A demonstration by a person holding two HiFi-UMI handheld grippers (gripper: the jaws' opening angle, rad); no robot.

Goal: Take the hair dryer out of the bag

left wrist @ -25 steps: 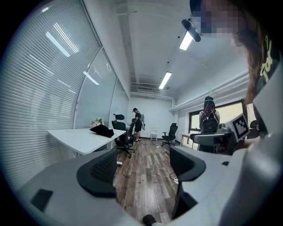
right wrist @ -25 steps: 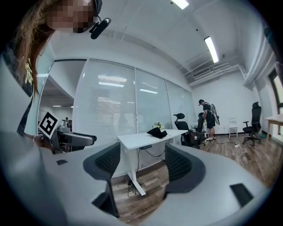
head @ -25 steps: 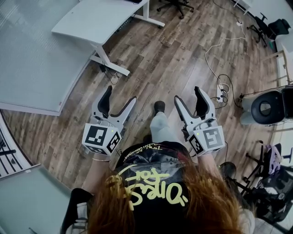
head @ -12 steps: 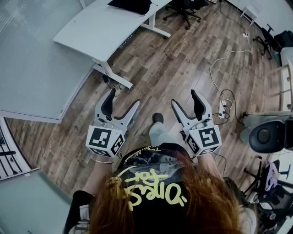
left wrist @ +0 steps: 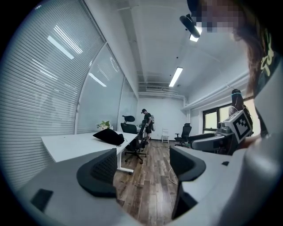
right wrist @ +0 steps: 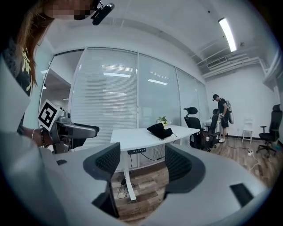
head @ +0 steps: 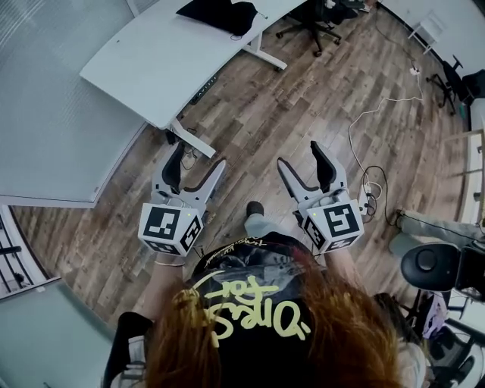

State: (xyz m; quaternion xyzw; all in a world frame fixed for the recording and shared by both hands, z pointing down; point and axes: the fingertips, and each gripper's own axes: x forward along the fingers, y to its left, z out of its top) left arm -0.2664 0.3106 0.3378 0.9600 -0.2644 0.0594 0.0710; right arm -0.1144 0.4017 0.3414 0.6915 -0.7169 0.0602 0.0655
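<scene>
One long office room: wood-plank floor (head: 303, 98) underfoot, a glass wall (right wrist: 106, 92) with blinds down one side. One white worktop (head: 159, 53) stands ahead on a white leg frame, with office chairs (left wrist: 138, 142) beyond it and one person (right wrist: 221, 112) standing at the far end. Two hand-held grippers are out front over bare floor, held about level. The left hand-held gripper (head: 197, 158) has its jaws wide apart with nothing between them. The right hand-held gripper (head: 298, 155) is the same, gaping and empty. One black bag (head: 220, 14) lies slumped on the worktop's far end, well ahead of both and touching neither. The right gripper view frames it through the jaw gap. The hair dryer itself doesn't show. One white cable (head: 351, 136) snakes over the floor at right.
</scene>
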